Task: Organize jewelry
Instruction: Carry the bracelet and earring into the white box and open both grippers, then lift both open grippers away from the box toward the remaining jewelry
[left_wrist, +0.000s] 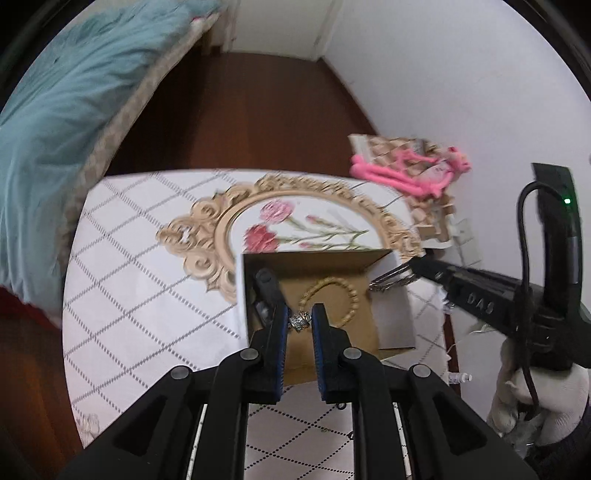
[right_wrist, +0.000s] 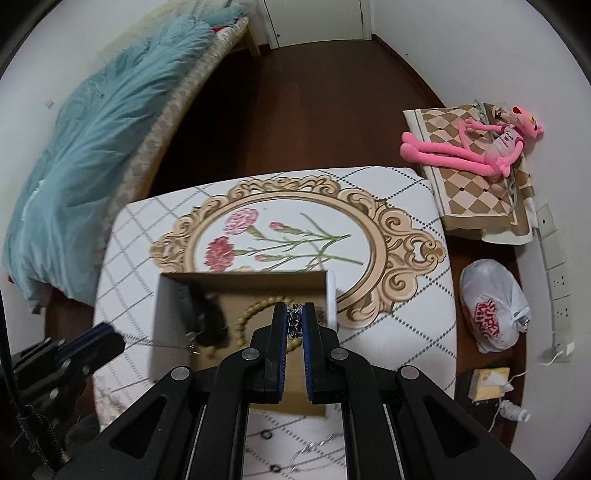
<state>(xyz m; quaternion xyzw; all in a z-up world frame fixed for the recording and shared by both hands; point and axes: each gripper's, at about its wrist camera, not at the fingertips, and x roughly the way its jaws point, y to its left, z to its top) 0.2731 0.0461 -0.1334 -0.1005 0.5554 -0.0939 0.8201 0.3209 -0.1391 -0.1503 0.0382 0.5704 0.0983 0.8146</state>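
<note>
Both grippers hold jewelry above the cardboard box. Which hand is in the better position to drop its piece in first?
Probably the left: the left gripper, holding a silver ring, hangs over the box floor. The right gripper holds its chain nearer the right wall.

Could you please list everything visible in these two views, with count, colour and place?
Cardboard box: one, brown, open, on the table.
Bead bracelet: one, tan, inside the box.
Ring: one, silver, between the left pads.
Chain: one, silver, between the right pads.
Table: one, white grid cloth with a floral frame print.
Bedding: one, teal, far left.
Plush toy: one, pink, on a checked stand at right.
Plastic bag: one, white, on the floor at right.
Left hand-held gripper: black, over the box.
Right hand-held gripper: black, over the box.
</note>
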